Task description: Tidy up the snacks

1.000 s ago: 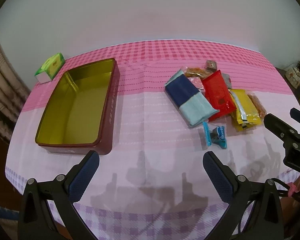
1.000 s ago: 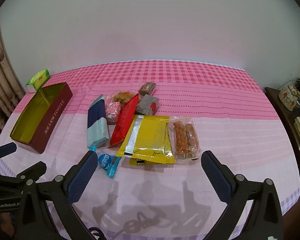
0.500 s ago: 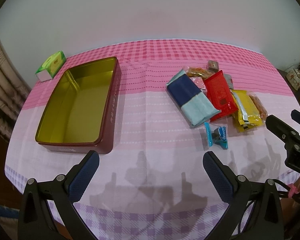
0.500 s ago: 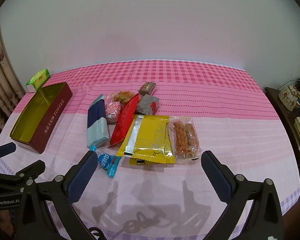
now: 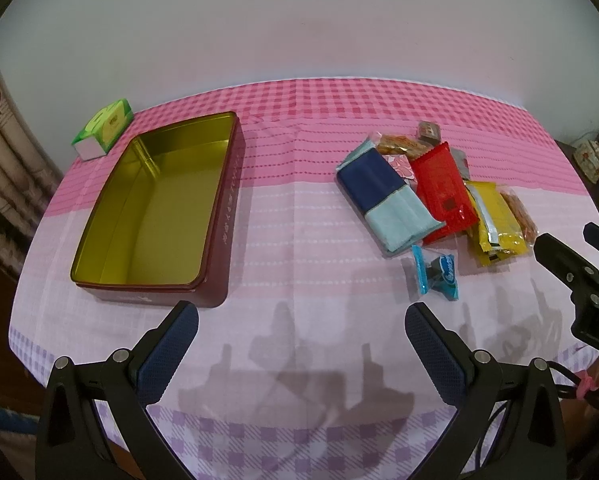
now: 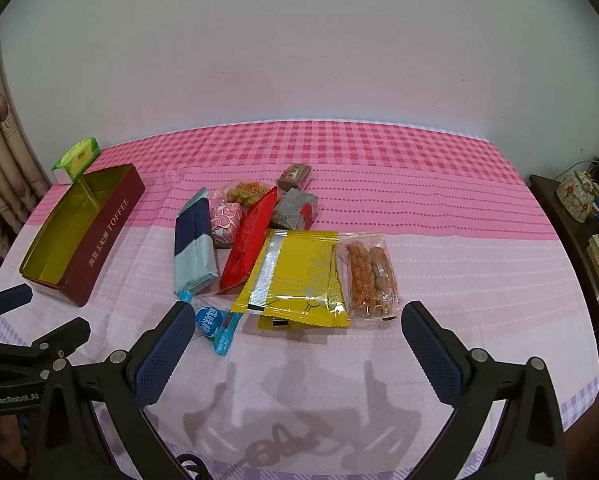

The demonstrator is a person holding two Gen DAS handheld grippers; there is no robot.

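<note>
A dark red toffee tin [image 5: 223, 236] [image 6: 99, 236] with an empty gold inside lies open on the left of the table. Right of it sits a heap of snacks: a navy and pale blue pack [image 5: 387, 200] [image 6: 193, 248], a red pack [image 5: 443, 192] [image 6: 249, 240], a yellow pack [image 5: 497, 220] [image 6: 299, 276], a clear bag of orange sticks [image 6: 369, 272], a small blue candy [image 5: 437, 272] [image 6: 215, 322]. My left gripper [image 5: 301, 320] hovers open above the table's front edge, holding nothing. My right gripper [image 6: 297, 318] hangs open just short of the yellow pack.
A green tissue box [image 5: 103, 128] [image 6: 77, 158] stands behind the tin by the wall. Small grey and brown wrapped sweets [image 6: 295, 208] lie at the back of the heap. A dark side cabinet [image 6: 575, 220] with a floral jar stands off the table's right edge.
My left gripper has drifted slightly, so the tin and snacks sit a little further right in its view. The right gripper has hardly moved. Both stay open.
</note>
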